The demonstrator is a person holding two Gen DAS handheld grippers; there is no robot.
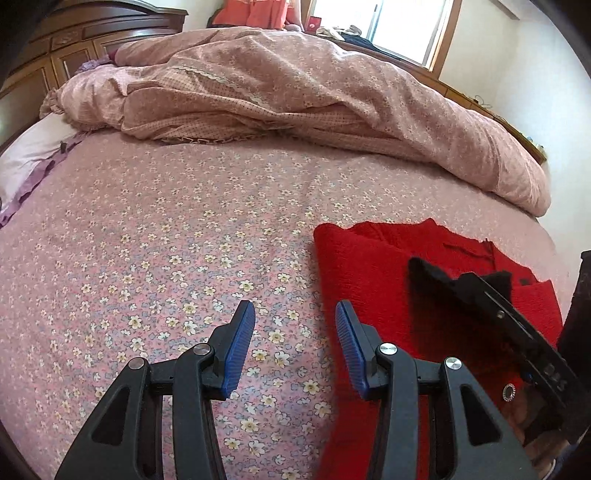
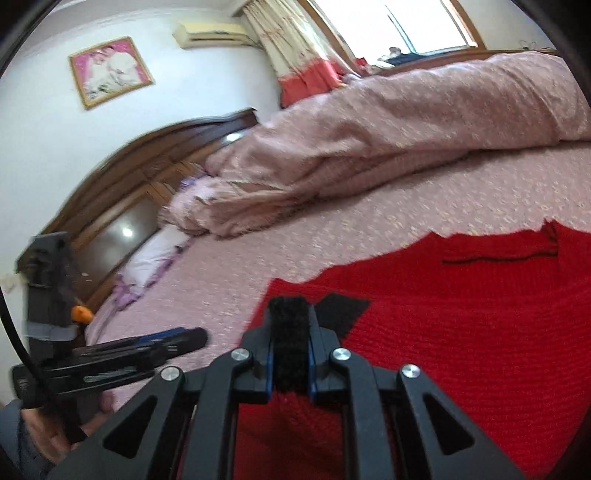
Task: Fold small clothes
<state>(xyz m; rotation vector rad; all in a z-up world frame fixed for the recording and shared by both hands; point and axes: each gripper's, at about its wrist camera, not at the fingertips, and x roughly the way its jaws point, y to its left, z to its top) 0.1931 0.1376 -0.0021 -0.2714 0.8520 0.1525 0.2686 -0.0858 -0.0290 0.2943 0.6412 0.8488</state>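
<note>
A red knit garment (image 1: 373,280) lies flat on the floral bedsheet, at the lower right of the left wrist view; it fills the lower right of the right wrist view (image 2: 461,317). My right gripper (image 2: 288,310) is shut on a strip of black fabric (image 2: 288,343) just above the garment's near left part. I cannot tell whether the strip belongs to the garment. Another black patch (image 2: 343,310) lies beside it. My left gripper (image 1: 294,308) is open over the sheet with nothing between its blue pads (image 1: 242,343), just left of the garment's edge.
A bunched pink quilt (image 1: 295,96) lies across the far side of the bed. A pale pillow (image 1: 33,155) and a wooden headboard (image 1: 74,48) are at the left. A window (image 1: 406,26) is beyond. Bare floral sheet (image 1: 147,258) stretches left of the garment.
</note>
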